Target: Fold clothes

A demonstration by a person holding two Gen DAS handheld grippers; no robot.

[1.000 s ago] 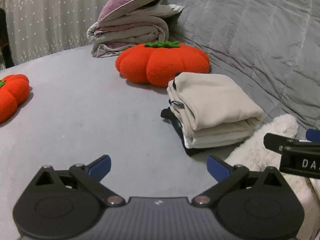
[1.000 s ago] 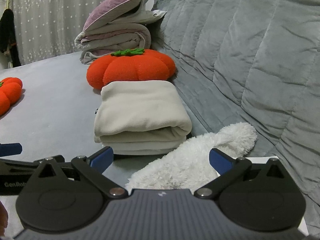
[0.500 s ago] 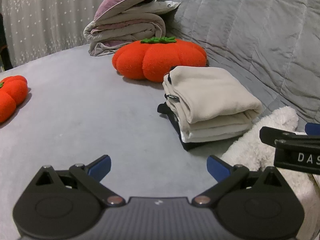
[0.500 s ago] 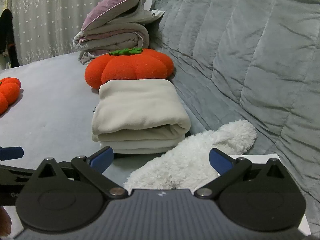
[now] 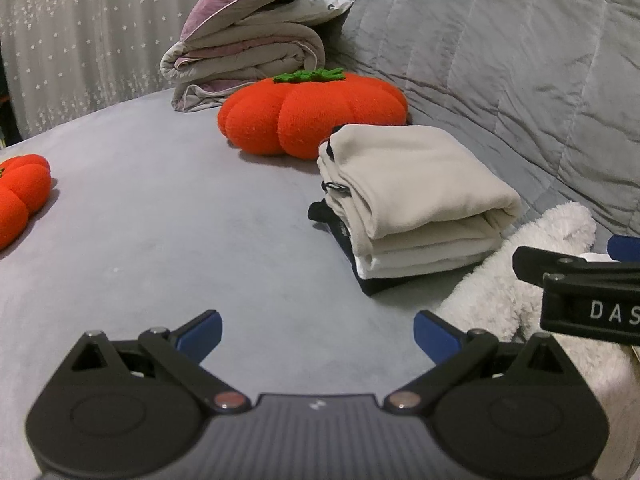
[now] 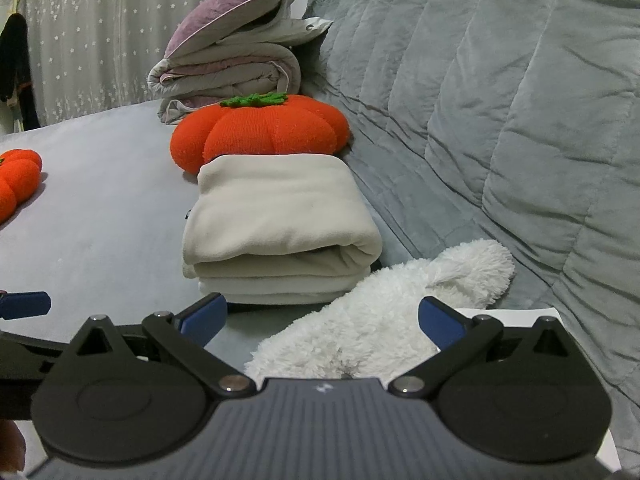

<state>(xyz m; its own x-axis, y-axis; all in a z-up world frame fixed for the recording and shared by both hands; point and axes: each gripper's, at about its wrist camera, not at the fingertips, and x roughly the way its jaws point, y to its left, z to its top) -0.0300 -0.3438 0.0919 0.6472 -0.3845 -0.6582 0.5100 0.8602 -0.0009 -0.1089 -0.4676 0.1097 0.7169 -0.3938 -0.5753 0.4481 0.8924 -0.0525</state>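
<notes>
Left gripper (image 5: 316,332) level over grey bedsheet (image 5: 160,220), jaws wide, right gripper (image 6: 322,320) alongside, jaws wide over white fleece garment (image 6: 384,308), folded clothes stack (image 6: 276,232) ahead

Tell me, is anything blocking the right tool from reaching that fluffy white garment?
Nothing visible does. The fluffy white garment lies directly ahead of the open right tool, between its spread fingers. The folded stack sits beyond it.

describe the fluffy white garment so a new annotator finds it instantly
Start at the grey quilted backrest, then drop to the stack of folded clothes at its foot. The fluffy white garment lies just nearer the camera, unfolded: the only shaggy fleece, beside smooth cream fabric.
</notes>
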